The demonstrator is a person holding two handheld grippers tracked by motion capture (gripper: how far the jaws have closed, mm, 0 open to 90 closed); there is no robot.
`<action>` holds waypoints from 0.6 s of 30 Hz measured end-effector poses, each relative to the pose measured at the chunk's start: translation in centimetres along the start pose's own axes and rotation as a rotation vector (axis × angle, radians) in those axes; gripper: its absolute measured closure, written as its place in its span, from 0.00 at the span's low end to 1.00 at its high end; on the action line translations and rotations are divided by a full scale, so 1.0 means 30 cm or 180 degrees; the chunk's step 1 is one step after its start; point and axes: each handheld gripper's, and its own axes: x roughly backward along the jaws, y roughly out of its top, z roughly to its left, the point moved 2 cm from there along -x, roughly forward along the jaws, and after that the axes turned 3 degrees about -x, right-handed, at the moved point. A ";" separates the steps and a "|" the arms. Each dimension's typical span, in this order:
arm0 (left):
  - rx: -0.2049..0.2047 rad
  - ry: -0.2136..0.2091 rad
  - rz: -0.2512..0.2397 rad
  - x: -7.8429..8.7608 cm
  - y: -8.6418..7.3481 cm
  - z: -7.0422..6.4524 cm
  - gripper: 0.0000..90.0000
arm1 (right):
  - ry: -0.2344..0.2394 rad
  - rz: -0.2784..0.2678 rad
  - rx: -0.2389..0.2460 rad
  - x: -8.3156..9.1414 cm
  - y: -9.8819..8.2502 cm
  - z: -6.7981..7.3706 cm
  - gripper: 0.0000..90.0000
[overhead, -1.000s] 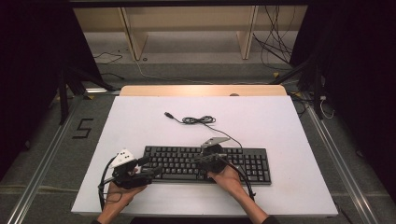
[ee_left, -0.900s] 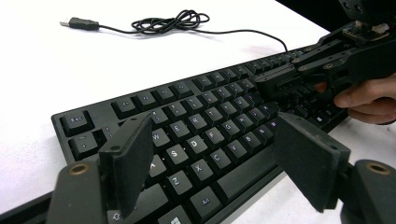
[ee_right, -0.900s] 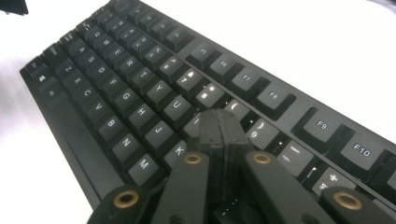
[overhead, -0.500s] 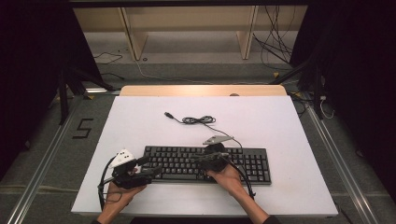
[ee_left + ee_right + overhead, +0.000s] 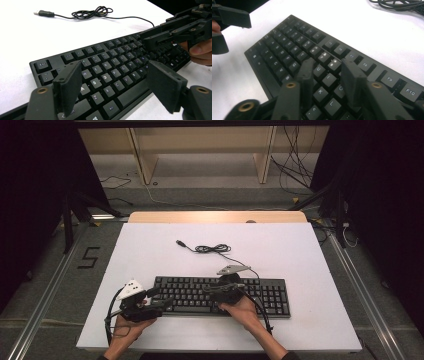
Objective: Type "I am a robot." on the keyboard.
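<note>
Risk sits mostly with my right gripper [image 5: 325, 75]: its jaws have just been opening, they stand part-way apart with nothing between them, and the tips hover just over the keys around U and I in the lower middle of the right gripper view. If I dip the hand, I judge a jaw could catch a keycap edge and lever it off, or press two keys at once. My left gripper [image 5: 115, 87] is spread wide and empty over the A–S–D end of the keyboard [image 5: 220, 295], which lies flat on the white counter [image 5: 300, 250], low and centre in the high view. Beyond it, the loose cable [image 5: 212, 249] coils toward the upper middle; dragging the keyboard could pull it taut.
</note>
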 end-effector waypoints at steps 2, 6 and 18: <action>0.0000 0.0003 -0.0001 0.000 0.000 0.000 0.31 | 0.0024 -0.0014 0.0000 0.001 0.001 0.001 0.68; -0.0002 0.0004 0.0002 0.000 0.000 0.000 0.31 | 0.0049 -0.0047 0.0025 0.001 0.002 0.008 0.65; -0.0004 0.0010 -0.0001 0.000 0.000 0.002 0.31 | 0.0073 -0.0033 0.0068 -0.010 0.007 0.027 0.55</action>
